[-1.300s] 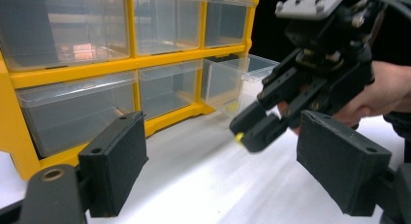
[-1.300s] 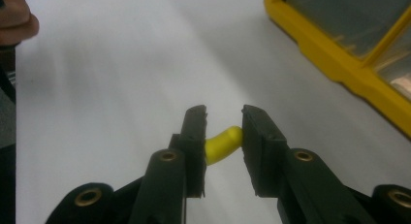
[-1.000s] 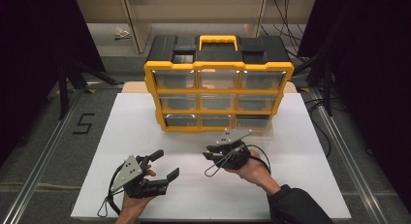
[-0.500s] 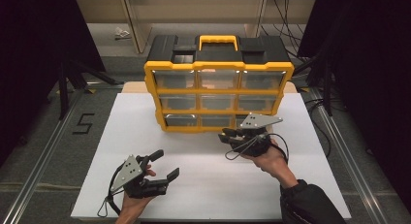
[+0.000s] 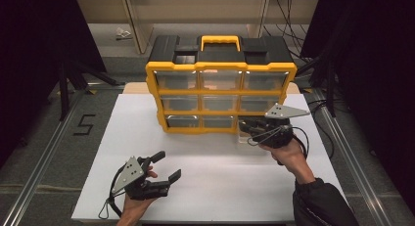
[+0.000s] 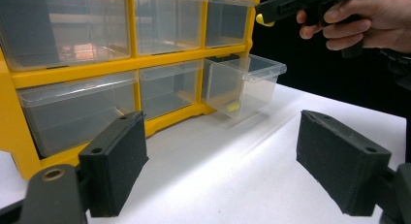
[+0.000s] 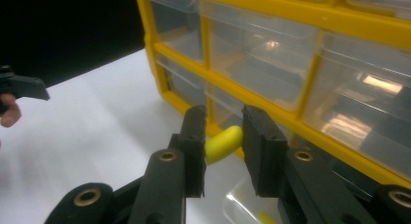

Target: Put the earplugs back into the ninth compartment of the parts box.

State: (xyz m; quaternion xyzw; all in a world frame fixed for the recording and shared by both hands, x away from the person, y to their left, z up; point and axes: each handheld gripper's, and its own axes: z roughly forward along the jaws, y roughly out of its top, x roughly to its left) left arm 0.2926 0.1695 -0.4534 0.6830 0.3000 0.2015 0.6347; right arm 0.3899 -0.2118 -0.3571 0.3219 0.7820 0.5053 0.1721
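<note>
The right claw (image 7: pixel 222 146) is closed narrow on a small yellow capsule-shaped piece (image 7: pixel 224 143), pinched across its middle between the two black pads, with one rounded end poking out past them. In the high view this claw (image 5: pixel 250 129) hangs at the lower right corner of the yellow drawer cabinet (image 5: pixel 220 69), just above the pulled-out clear drawer (image 6: pixel 245 86) of the bottom row. A second yellow piece (image 6: pixel 232 107) already lies on that drawer's floor, near its front wall.

The step in hand looks like dropping the held piece into the open drawer. To do it well, bring the claw squarely over the drawer's mouth before letting go; the right gripper view puts the drawer's rim below the jaws, though the blur there makes it hard to say whether the piece is fully inside the rim's outline. Lower the piece close to the opening so it cannot bounce off the thin plastic edge, tip the claw a little downward, and open only slightly (a rounded piece rolls easily). Keep the jaws off the cabinet's yellow frame, which stands just behind them.

The left claw (image 5: pixel 165 166) rests low over the white desk (image 5: pixel 210 162) at the near left, jaws spread wide and empty, well apart from the cabinet; it could steady the cabinet if the drawer needs pushing shut
</note>
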